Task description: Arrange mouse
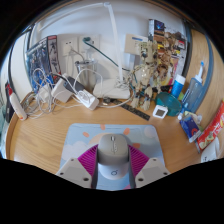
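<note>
A grey and white computer mouse [112,150] sits between my gripper's [112,162] two fingers. The magenta pads [88,158] press against both of its sides, so the gripper is shut on it. The mouse is over the near part of a grey mouse mat [92,132] with faint orange marks, which lies on the wooden desk [45,135]. I cannot tell whether the mouse rests on the mat or hangs just above it.
Tangled cables and a white power strip [85,98] lie at the back left. A white lamp arm [112,20] stands behind. Bottles, a blue container [177,88] and clutter crowd the right side. Bare wood lies either side of the mat.
</note>
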Demonstrator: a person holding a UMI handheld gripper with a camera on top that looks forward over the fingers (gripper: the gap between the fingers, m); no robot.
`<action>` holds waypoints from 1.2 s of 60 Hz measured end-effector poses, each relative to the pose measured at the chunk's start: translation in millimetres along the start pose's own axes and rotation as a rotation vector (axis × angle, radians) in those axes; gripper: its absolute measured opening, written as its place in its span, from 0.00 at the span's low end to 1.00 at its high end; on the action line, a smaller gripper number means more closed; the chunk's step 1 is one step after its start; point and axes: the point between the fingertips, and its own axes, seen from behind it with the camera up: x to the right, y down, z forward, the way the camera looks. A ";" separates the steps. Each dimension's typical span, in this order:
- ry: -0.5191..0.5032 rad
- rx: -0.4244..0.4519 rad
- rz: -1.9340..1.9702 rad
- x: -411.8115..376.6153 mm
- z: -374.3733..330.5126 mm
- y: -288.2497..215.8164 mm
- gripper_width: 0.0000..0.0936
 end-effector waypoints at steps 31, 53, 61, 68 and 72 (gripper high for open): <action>0.039 -0.031 -0.003 -21.9 -100.2 -22.4 0.93; 0.052 0.167 -0.005 -87.0 -278.6 -97.1 0.93; 0.067 0.185 -0.002 -105.2 -320.3 -89.4 0.92; 0.084 0.176 0.003 -115.7 -345.8 -73.2 0.92; 0.092 0.180 0.012 -120.0 -357.6 -70.0 0.91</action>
